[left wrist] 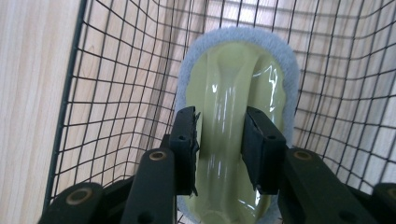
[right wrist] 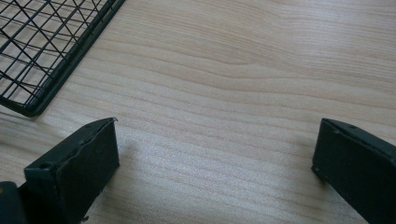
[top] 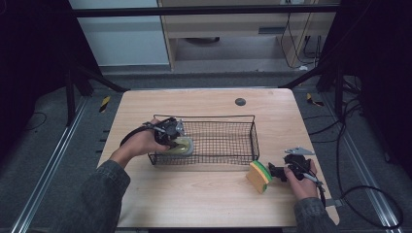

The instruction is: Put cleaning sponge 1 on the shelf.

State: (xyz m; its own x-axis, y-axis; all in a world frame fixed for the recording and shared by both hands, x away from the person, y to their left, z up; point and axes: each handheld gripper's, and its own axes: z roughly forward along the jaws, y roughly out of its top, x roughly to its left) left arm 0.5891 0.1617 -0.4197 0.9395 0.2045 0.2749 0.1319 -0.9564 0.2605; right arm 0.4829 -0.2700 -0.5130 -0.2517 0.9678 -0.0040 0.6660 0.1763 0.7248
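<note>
At the near edge of the desk (top: 194,199), two forearms in grey sleeves come in. The right hand (top: 302,182) rests low on the right side of the desk and holds the right claw (top: 272,171), which points to the left. In the right gripper view this claw (right wrist: 215,154) is wide open. Between its jaws there is only bare wood of the desk (right wrist: 233,70), and a corner of the basket (right wrist: 42,56) lies a little further away, at the upper left.

In the high view a sponge (top: 260,175) with yellow, green and orange layers stands on its edge, just beside the tips of the right claw. I cannot tell if they touch. The sponge is on the desk, outside the basket, near the basket's front right corner.

Further in, the black wire basket (top: 223,158) lies across the middle of the desk. The left hand (top: 141,143) reaches over its left end, and the left claw (top: 170,138) points down into it. The scrubber (top: 182,147) is inside the basket, at the left end, on the wire floor.

In the left gripper view the scrubber (left wrist: 233,84) is pale green and shiny, with a grey-blue pad around it. The left claw (left wrist: 219,140) is narrow: its two pads lie against both sides of the arched handle. The basket (left wrist: 116,93) mesh surrounds the scrubber.

At the far edge of the desk there is a small dark disc (top: 240,101).
</note>
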